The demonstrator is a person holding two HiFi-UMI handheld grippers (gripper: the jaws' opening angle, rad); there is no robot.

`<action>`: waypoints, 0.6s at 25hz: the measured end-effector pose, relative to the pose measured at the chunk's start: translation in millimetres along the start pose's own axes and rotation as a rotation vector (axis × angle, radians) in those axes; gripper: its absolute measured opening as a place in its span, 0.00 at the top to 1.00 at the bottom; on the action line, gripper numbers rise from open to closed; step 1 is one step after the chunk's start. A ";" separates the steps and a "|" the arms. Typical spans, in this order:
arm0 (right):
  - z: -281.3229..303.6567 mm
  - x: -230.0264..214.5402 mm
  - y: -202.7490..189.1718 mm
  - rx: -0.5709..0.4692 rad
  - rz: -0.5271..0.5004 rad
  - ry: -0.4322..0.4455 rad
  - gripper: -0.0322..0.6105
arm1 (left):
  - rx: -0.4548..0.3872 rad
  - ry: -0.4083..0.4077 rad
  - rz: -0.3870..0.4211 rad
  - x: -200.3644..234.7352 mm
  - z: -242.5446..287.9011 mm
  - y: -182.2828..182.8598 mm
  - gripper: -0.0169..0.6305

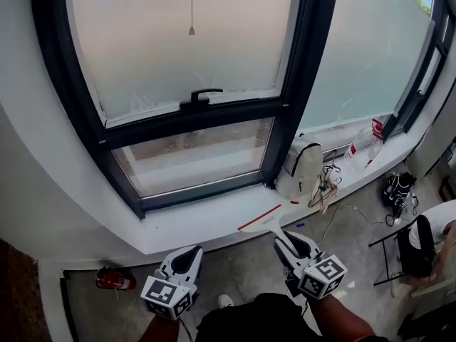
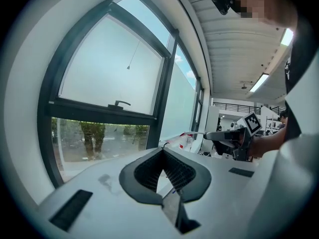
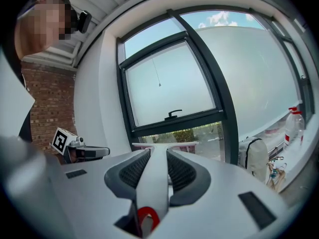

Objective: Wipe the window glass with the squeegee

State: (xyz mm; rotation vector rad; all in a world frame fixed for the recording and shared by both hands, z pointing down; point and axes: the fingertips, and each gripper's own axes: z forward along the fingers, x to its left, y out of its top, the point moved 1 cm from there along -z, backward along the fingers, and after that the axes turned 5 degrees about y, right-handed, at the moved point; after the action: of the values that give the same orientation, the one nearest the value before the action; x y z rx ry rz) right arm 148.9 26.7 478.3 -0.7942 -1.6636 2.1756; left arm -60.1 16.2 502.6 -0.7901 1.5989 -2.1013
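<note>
The right gripper, low and right of centre in the head view, has its jaws clamped on the white handle of the squeegee. The red-edged blade crosses just beyond the jaw tips, in front of the white sill. In the right gripper view the handle runs straight up between the two ribbed pads, from a red hanging loop at the bottom of the frame to the T-shaped head above the tips. The left gripper, low and left of centre, carries nothing. Its own view shows the jaw tips meeting, with only an empty gap behind them.

The blade is not yet on the window glass. The frosted upper pane fills the top of the head view, with a black latch on its lower frame and a thin cord hanging in front. A clearer lower pane sits beneath it. To the right, a white backpack leans on the sill against the dark frame, and a plastic bottle lies farther along.

The squeegee looks light, with a stiff plastic handle and probably a softer strip along the blade edge. The grip along the handle's length suits it. The smooth handle could twist between the pads once the blade is pressed to the glass, so a firm squeeze and even pressure across the blade seem called for.
</note>
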 end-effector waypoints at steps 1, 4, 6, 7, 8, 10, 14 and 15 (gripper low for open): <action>3.2 0.8 1.0 0.001 -0.003 0.003 0.81 | -0.006 0.000 0.001 2.8 1.4 1.8 0.97; 13.5 -2.0 2.2 0.009 -0.010 0.004 0.81 | -0.019 0.008 -0.010 12.5 5.7 6.1 0.97; 21.0 -5.9 3.8 0.015 -0.013 0.008 0.81 | -0.028 0.015 -0.014 17.4 7.8 8.8 0.97; 24.8 -8.2 4.3 0.021 -0.019 0.010 0.81 | -0.032 0.020 -0.014 19.5 8.4 10.0 0.97; 29.3 -9.9 5.7 0.022 -0.025 0.016 0.81 | -0.035 0.027 -0.013 22.1 8.9 10.7 0.97; 41.7 -11.3 10.9 0.007 -0.034 0.046 0.81 | -0.036 0.047 -0.012 29.5 11.2 11.0 0.97; 65.1 -21.2 23.3 -0.016 -0.041 0.085 0.81 | -0.028 0.075 -0.011 39.1 26.4 16.6 0.97; 70.4 -25.7 28.1 -0.024 -0.040 0.089 0.81 | -0.028 0.075 -0.004 39.8 32.0 21.4 0.97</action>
State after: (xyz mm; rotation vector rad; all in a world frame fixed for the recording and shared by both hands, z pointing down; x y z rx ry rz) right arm 131.4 -51.1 470.8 -0.8442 -1.6504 2.0670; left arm -70.9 -37.8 496.3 -0.7323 1.6704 -2.1393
